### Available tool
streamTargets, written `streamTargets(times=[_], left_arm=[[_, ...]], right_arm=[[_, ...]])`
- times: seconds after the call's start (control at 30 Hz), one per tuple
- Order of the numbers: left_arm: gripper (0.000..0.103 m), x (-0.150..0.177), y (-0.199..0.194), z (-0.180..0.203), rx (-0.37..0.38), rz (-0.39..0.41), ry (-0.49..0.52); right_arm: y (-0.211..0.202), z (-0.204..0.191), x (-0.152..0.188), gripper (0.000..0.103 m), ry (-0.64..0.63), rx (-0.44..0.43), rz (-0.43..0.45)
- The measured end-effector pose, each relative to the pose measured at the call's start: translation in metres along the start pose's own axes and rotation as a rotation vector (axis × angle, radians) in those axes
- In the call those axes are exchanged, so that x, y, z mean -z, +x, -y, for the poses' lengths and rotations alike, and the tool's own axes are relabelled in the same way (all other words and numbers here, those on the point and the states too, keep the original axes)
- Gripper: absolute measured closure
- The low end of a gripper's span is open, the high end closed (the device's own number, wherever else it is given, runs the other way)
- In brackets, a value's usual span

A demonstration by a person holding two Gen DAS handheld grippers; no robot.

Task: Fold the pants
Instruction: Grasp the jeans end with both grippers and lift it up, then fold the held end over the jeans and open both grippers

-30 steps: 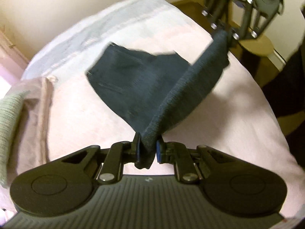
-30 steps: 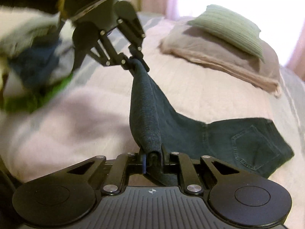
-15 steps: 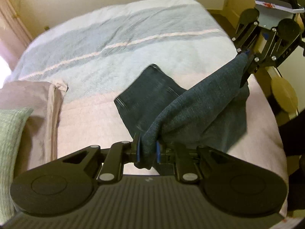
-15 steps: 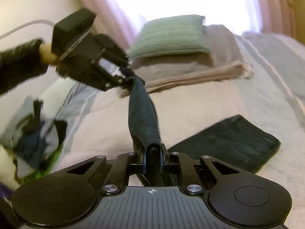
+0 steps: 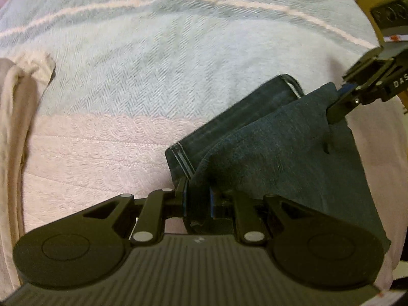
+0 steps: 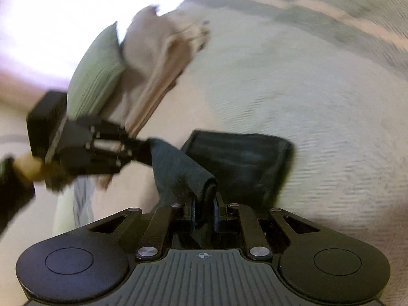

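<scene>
Dark blue denim pants (image 5: 280,150) lie partly folded on the bed, a lower layer with its hem (image 5: 290,81) flat on the cover. My left gripper (image 5: 197,199) is shut on one end of the folded-over edge. The right gripper (image 5: 339,107) holds the other end at the right of the left wrist view. In the right wrist view my right gripper (image 6: 205,215) is shut on the pants (image 6: 242,163), and the left gripper (image 6: 142,150) grips the far end of the same edge. The held edge hangs low over the lower layer.
The bed (image 5: 178,63) carries a pale blue and pink striped cover. A beige folded blanket (image 5: 15,117) lies at the left edge, with a green pillow (image 6: 94,86) on it. A dark sleeve (image 6: 12,193) and furniture (image 5: 390,15) sit at the frame edges.
Both grippers have carried the held edge forward over the lower layer and down toward the bed. The cloth between them went from a raised taut span to a low fold.
</scene>
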State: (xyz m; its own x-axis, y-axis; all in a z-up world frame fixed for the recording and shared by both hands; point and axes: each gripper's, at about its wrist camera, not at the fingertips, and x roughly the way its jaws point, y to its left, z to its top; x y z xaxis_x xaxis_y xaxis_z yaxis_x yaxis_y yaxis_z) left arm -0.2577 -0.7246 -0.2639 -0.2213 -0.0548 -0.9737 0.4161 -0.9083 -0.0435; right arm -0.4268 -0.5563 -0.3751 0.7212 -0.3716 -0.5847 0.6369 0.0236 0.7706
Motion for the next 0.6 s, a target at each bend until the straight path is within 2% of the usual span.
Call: streamTargets(times=[0.1,0.23,0.3,0.43,0.5,0.57,0.6], left_arm=[[0.090,-0.007,0.006,-0.010,-0.002,-0.015,0.003],[0.090,-0.009,0.024,-0.025,-0.011,-0.025,-0.075],[0.081,-0.008,0.034,-0.031,-0.035,-0.018,-0.138],[0.078,0.002,0.030,-0.041,-0.101,0.017,-0.215],[0.079,0.011,0.018,-0.047,-0.151,0.037,-0.238],[0.081,0.021,0.001,-0.053,-0.165,0.055,-0.268],[0.081,0.026,-0.008,-0.053,-0.158,0.070,-0.281]], right_arm=[[-0.005,0.008,-0.013,0.094,0.002,-0.011,0.009],[0.002,0.019,-0.030,0.094,0.030,0.017,0.035],[0.011,0.027,-0.032,0.094,0.028,0.045,0.029],[0.011,0.034,-0.029,0.093,0.024,0.123,0.036],[-0.001,0.032,-0.028,0.093,0.011,0.188,0.088],[-0.017,0.023,-0.028,0.092,-0.015,0.264,0.142],[-0.025,0.017,-0.026,0.091,-0.033,0.273,0.163]])
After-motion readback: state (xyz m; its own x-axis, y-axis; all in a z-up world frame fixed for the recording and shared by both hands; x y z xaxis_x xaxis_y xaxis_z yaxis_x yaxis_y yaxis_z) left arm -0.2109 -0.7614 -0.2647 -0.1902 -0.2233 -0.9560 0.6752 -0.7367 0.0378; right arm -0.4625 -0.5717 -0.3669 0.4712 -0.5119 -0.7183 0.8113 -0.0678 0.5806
